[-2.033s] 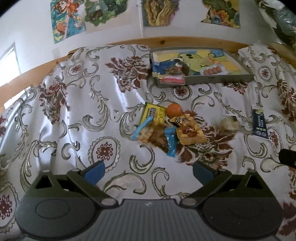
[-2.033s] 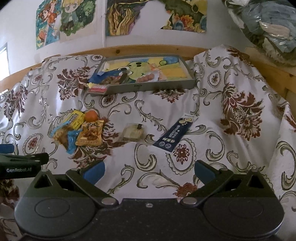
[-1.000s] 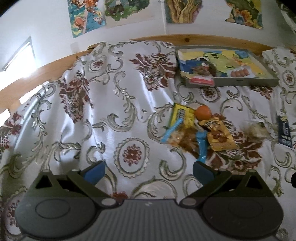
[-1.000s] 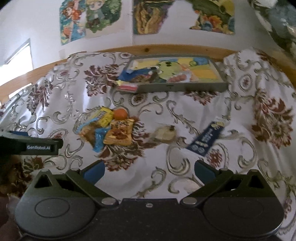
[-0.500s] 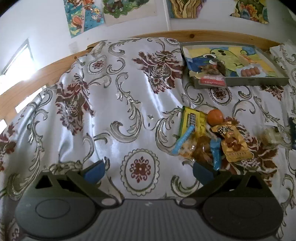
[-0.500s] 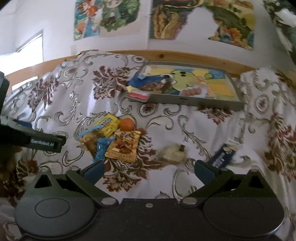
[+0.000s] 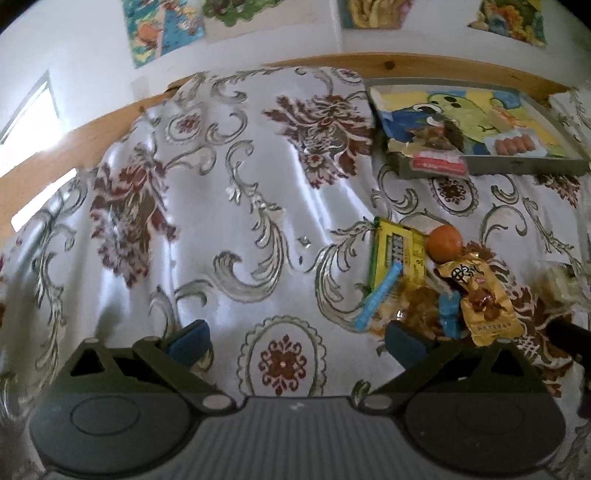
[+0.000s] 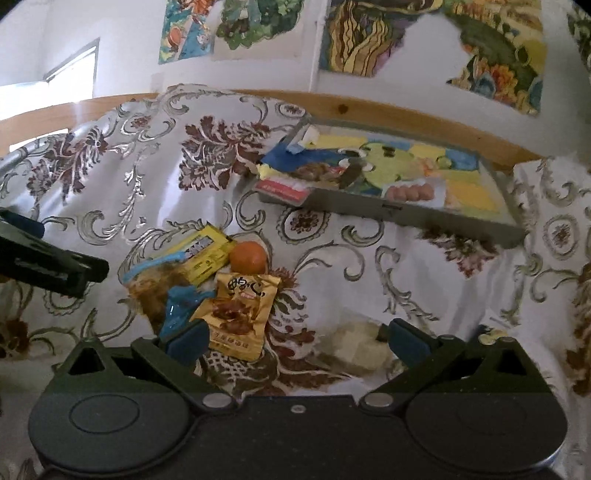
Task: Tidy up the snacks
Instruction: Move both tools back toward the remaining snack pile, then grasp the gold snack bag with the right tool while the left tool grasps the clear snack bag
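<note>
A snack pile lies on the floral cloth: a yellow packet (image 8: pixel 205 254), an orange (image 8: pixel 248 256), a golden-brown packet (image 8: pixel 240 310) and a blue wrapper (image 8: pixel 181 306). A pale clear-wrapped snack (image 8: pixel 354 347) lies apart to their right. My right gripper (image 8: pixel 295 341) is open and empty, its left fingertip over the pile's near edge. My left gripper (image 7: pixel 295 343) is open and empty over bare cloth, with the yellow packet (image 7: pixel 397 254) and orange (image 7: pixel 444 239) ahead to its right. The grey tray (image 8: pixel 406 216) at the back holds a red-white packet (image 8: pixel 282 188) and small sausages (image 8: pixel 408 192).
A wooden rail (image 7: pixel 406 62) runs behind the cloth, under a wall with posters (image 8: pixel 369 33). A bright window (image 8: pixel 70 74) is at the far left. A finger (image 8: pixel 62 267) of the left gripper shows left of the pile. A dark-blue sachet (image 8: pixel 491 334) peeks out behind my right finger.
The right gripper has swung left and closer, so the pile now sits just ahead of its left finger. The left gripper has shifted left; the pile drifted to the right of its view.
</note>
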Motion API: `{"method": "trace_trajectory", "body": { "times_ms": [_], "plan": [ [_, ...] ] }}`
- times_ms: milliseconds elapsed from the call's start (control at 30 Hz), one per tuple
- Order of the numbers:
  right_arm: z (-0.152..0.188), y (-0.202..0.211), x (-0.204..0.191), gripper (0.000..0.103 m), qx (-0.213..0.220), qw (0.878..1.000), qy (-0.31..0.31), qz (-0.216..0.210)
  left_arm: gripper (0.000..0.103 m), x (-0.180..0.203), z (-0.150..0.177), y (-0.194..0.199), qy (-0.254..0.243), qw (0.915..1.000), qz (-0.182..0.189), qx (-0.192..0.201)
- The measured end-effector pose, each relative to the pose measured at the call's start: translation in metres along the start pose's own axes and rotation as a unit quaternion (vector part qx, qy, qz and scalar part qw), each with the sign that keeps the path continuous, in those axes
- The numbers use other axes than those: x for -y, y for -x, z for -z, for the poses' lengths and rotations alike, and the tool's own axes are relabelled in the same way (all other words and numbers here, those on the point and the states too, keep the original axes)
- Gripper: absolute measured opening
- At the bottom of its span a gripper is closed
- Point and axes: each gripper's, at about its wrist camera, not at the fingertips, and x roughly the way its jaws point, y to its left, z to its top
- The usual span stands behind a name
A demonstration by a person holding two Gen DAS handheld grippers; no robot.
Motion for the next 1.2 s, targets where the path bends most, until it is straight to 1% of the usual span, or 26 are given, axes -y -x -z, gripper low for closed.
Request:
{"method": "trace_trajectory", "body": {
  "times_ms": [100,267,333,400,533,600,667,800,933,1000,1067,1133,1167,1200],
  "plan": [
    [0.000,-0.013,-0.002,0.102,-0.007,1.000,0.001,-0.002,0.103,0.001,-0.002,-0.005,-0.007,1.0000,0.000,0.000],
    [0.000,-0.031,-0.006,0.101,-0.017,1.000,0.011,-0.011,0.103,-0.003,-0.002,-0.012,-0.002,1.0000,0.000,-0.004],
    [0.000,-0.035,-0.007,0.100,-0.018,1.000,0.011,-0.017,0.103,-0.006,0.000,-0.012,0.000,1.0000,-0.002,-0.004],
    [-0.002,-0.041,-0.007,0.097,-0.019,1.000,0.008,-0.022,0.103,-0.010,0.003,-0.010,0.006,1.0000,-0.003,0.003],
    [-0.008,-0.051,-0.004,0.094,-0.026,0.999,-0.006,-0.027,0.103,-0.014,0.007,-0.010,0.011,0.9999,0.011,0.007],
    [-0.010,-0.056,0.000,0.093,-0.031,0.998,-0.020,-0.043,0.103,-0.013,0.009,-0.010,0.010,0.9997,0.021,0.006],
    [-0.013,-0.062,-0.001,0.092,-0.034,0.998,-0.021,-0.056,0.103,-0.013,0.012,-0.011,0.014,0.9994,0.031,0.005],
    [-0.014,-0.077,-0.009,0.089,-0.045,0.998,-0.004,-0.051,0.103,-0.012,0.013,-0.013,0.019,0.9990,0.040,0.001],
    [-0.012,-0.085,-0.011,0.089,-0.050,0.996,-0.031,-0.060,0.103,-0.010,0.013,-0.012,0.018,0.9984,0.054,0.007],
    [-0.009,-0.087,-0.013,0.089,-0.051,0.996,-0.026,-0.062,0.103,-0.008,0.013,-0.013,0.024,0.9973,0.069,0.006],
    [-0.007,-0.088,-0.012,0.084,-0.053,0.996,-0.029,-0.065,0.103,-0.007,0.012,-0.015,0.032,0.9960,0.083,0.000],
    [-0.005,-0.087,-0.014,0.079,-0.050,0.996,-0.024,-0.064,0.103,-0.005,0.012,-0.017,0.037,0.9955,0.087,-0.003],
    [-0.005,-0.086,-0.015,0.074,-0.048,0.996,-0.021,-0.067,0.103,-0.003,0.012,-0.018,0.038,0.9955,0.087,-0.004],
    [-0.005,-0.085,-0.015,0.067,-0.046,0.996,-0.019,-0.069,0.103,-0.002,0.011,-0.018,0.037,0.9956,0.087,-0.005]
  ]
}}
